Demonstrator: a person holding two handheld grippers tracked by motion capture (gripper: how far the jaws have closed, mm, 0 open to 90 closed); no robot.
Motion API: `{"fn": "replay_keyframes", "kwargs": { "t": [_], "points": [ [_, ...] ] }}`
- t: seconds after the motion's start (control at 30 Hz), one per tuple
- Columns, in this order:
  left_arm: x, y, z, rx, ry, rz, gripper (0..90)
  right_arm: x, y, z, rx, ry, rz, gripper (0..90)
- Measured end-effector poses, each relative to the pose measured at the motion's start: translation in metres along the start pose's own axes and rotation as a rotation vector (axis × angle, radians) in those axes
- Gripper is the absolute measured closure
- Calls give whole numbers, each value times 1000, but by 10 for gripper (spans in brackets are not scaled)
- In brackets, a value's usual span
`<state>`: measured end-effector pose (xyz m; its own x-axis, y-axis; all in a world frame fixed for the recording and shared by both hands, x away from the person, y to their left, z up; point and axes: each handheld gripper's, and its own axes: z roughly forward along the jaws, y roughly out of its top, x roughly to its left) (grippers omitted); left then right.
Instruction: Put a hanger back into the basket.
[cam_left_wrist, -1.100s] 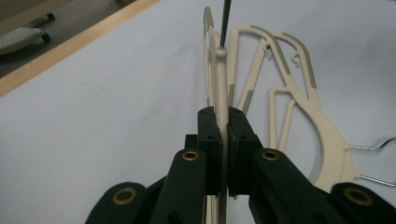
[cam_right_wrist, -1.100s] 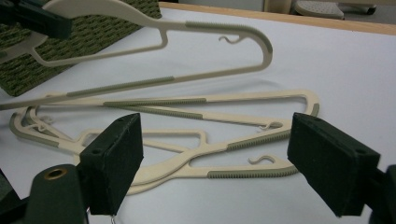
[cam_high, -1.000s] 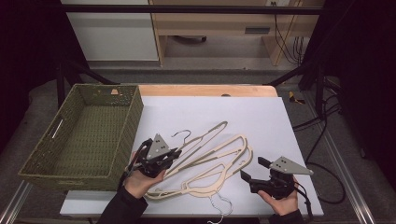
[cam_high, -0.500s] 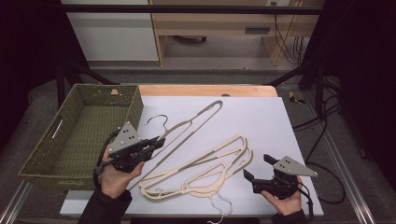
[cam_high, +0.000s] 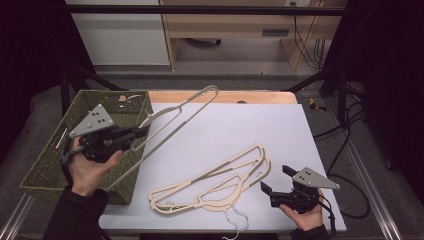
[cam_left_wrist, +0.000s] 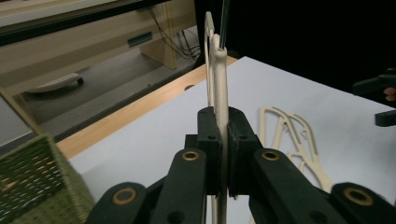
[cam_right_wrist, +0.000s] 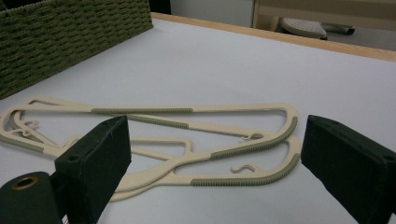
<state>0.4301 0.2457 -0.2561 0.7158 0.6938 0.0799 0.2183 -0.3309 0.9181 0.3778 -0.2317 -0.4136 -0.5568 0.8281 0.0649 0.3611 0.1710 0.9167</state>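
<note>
**Left gripper lifts one hanger over the basket edge; right gripper waits wide beside the other two**

The white surface (cam_high: 235, 125) takes up most of the high view, with a strip of bare wood along its far edge. At its left side stands the green woven basket (cam_high: 52, 165), open at the top, its near right corner just under the raised hanger.

The lifted hanger (cam_high: 187, 107) is cream-coloured and held clear of the surface, slanting from the basket's near corner up toward the far wooden edge. The left gripper (cam_high: 131, 136) grips it near its neck, above the basket's right rim. In the left gripper view the fingers (cam_left_wrist: 208, 140) are clamped tight on the thin edge of the hanger, which rises upright between them.

Two more cream hangers (cam_high: 215, 177) lie flat and overlapped on the near middle of the surface, their grey-green ribbed shoulder strips showing in the right gripper view. A thin wire hook (cam_high: 235, 220) lies at the near edge of the surface, just below them.

The right gripper (cam_high: 276, 180) rests low at the near right, just beside the flat pair. Its jaws have just been opening; the fingers (cam_right_wrist: 95, 161) stand wide apart with nothing between them, the hangers lying beyond.
</note>
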Motion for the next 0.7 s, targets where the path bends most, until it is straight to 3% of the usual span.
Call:
{"fn": "replay_keyframes", "kwargs": {
  "t": [0.23, 0.4, 0.7],
  "points": [
    [41, 1, -18, 15, 29, -25, 861, 0, -1, 2, 6, -6, -1, 88],
    [70, -1, -31, 31, 78, -15, 861, 0, -1, 2, 9, -7, -1, 87],
    [117, -24, -46, 79, 138, -17, 861, -1, -2, 4, 15, -6, -2, 85]
  ]
}}
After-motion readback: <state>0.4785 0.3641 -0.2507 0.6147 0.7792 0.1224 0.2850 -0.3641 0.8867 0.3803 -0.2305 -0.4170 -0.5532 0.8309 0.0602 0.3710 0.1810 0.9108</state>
